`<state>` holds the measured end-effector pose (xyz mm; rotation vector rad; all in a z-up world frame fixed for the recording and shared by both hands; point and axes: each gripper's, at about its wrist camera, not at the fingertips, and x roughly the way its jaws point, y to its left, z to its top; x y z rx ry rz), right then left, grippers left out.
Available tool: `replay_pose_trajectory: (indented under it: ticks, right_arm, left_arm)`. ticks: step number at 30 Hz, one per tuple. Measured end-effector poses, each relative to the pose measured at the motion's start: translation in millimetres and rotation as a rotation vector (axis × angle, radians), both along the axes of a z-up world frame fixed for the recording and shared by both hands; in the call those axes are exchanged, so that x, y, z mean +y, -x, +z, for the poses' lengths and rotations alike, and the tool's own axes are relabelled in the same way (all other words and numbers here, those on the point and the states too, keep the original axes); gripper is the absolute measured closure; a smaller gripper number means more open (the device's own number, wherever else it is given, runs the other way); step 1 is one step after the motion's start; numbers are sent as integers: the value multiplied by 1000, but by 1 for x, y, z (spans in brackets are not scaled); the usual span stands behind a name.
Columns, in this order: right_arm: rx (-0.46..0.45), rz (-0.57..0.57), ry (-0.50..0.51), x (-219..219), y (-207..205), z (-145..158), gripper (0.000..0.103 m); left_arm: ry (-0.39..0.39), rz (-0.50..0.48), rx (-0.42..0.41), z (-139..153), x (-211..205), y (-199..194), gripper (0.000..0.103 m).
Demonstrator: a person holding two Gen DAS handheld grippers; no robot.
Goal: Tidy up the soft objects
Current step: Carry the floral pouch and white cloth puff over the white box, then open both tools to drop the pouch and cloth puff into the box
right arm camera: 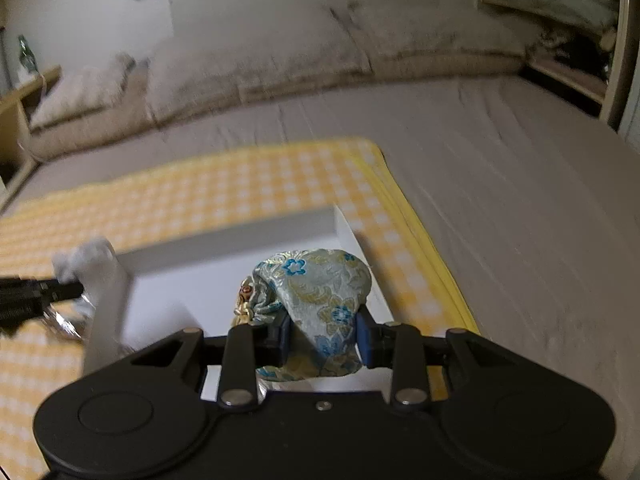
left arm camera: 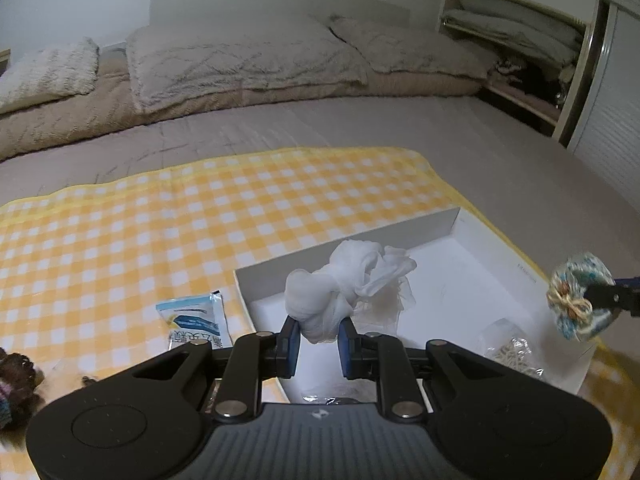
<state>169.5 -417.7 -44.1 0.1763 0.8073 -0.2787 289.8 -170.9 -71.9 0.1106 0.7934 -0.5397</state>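
Left gripper (left arm camera: 318,334) is clamped on white cloth bundle (left arm camera: 344,292); right gripper (right arm camera: 322,334) on brocade pouch (right arm camera: 320,300). White box (left arm camera: 448,224) lies below at twelve o'clock.

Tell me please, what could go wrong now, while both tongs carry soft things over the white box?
1. The left tongs pinch only the lower end of the white gauze bundle; its loose folds may catch on the box wall or slip out.
2. The right tongs hold the brocade pouch close to the box's right edge; released here, it could land on the checkered cloth.
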Motion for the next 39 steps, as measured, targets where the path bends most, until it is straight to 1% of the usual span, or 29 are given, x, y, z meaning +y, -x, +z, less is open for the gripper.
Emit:
replay_pose_trajectory:
  ticks: [6, 8, 13, 16, 18, 20, 22, 23, 24, 26, 27, 28, 30, 31, 33, 34, 36, 39]
  right_arm:
    - [116, 43, 48, -9, -3, -24, 70]
    - [151, 62, 42, -10, -4, -31, 70]
    - [215, 108, 46, -7, -5, -44, 69]
    - [232, 110, 71, -4, -5, -51, 61]
    - [246, 95, 92, -5, -5, -53, 46]
    - [243, 78, 102, -5, -4, -51, 41]
    - [232, 80, 95, -6, -3, -47, 39]
    - [228, 81, 93, -6, -3, -47, 38]
    - [225, 81, 93, -6, -2, -46, 38]
    - [221, 88, 96, -4, -2, -44, 38]
    - [221, 91, 98, -3, -2, -44, 38]
    - [221, 94, 99, -2, -2, -43, 38]
    - [218, 101, 101, -1, -2, -42, 38]
    - [216, 105, 102, -1, -2, -41, 38]
    - [213, 108, 102, 0, -2, -39, 38]
    - [212, 109, 103, 0, -2, -39, 38]
    - [210, 111, 105, 0, 0, -37, 38]
    - [207, 110, 104, 0, 4, -34, 38]
  left_arm:
    - [-26, -20, 8, -11, -4, -8, 82]
    - [-14, -22, 13, -14, -3, -12, 82]
    - [-18, -29, 27, -26, -10, -20, 82]
    - [-34, -30, 32, -32, -14, -23, 82]
    - [-52, -30, 30, -35, -16, -25, 82]
    - [-69, -28, 25, -37, -17, -27, 82]
    - [-81, -24, 18, -39, -17, -28, 81]
    - [-88, -22, 7, -40, -17, -29, 78]
    - [-93, -16, -9, -41, -16, -29, 74]
    - [-93, -24, -2, -42, -15, -29, 65]
    - [-83, -35, 6, -42, -15, -29, 58]
    - [-80, -44, 8, -41, -15, -27, 54]
    - [-86, -63, 7, -39, -18, -23, 39]
    - [-88, -71, 4, -39, -19, -21, 36]
    - [-91, -85, 1, -38, -22, -16, 26]
    - [-91, -89, 0, -37, -22, -14, 24]
    - [-97, -86, 1, -36, -23, -11, 15]
    - [-103, -71, 9, -34, -19, -10, 14]
